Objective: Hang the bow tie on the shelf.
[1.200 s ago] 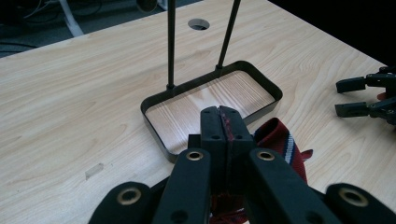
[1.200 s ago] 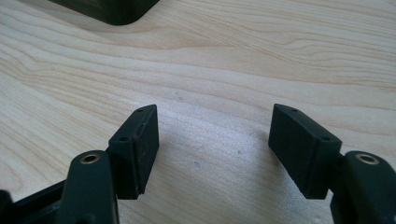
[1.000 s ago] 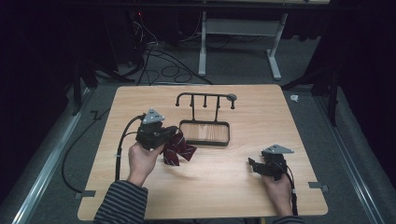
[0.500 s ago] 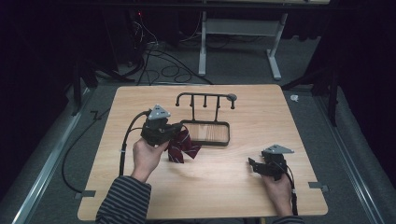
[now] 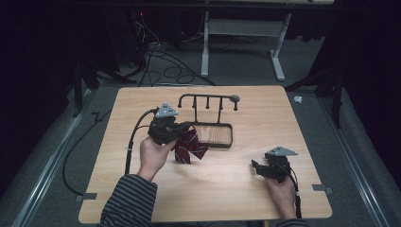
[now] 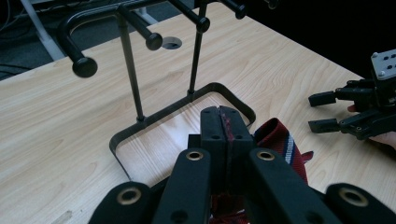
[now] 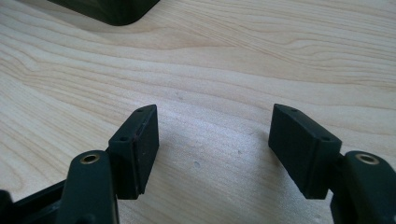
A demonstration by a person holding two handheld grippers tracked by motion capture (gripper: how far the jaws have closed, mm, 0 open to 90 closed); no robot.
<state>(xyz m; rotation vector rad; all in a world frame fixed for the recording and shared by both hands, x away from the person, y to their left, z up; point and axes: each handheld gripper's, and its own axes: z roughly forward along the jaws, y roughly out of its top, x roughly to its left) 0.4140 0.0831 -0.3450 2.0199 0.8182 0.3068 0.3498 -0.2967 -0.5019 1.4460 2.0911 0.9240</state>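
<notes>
On the table [image 5: 118, 189], the left gripper [image 6: 223, 122], clamped on the tie [image 5: 188, 147], has edged toward the rack [image 5: 208, 100]; right gripper [image 7: 215, 140] stays released.

**Tie Between Left Gripper and Rack, Right Gripper Apart**

On the table [image 5: 118, 189], the rack [image 5: 208, 101] stood toward the far middle, its base frame [image 5: 215, 137] nearer the person. The left gripper [image 5: 182, 128] hung just left of that frame, with the tie [image 5: 189, 147] in its jaws and draped below. The right gripper [image 5: 257, 169] sat well apart, near the right front edge.
</notes>
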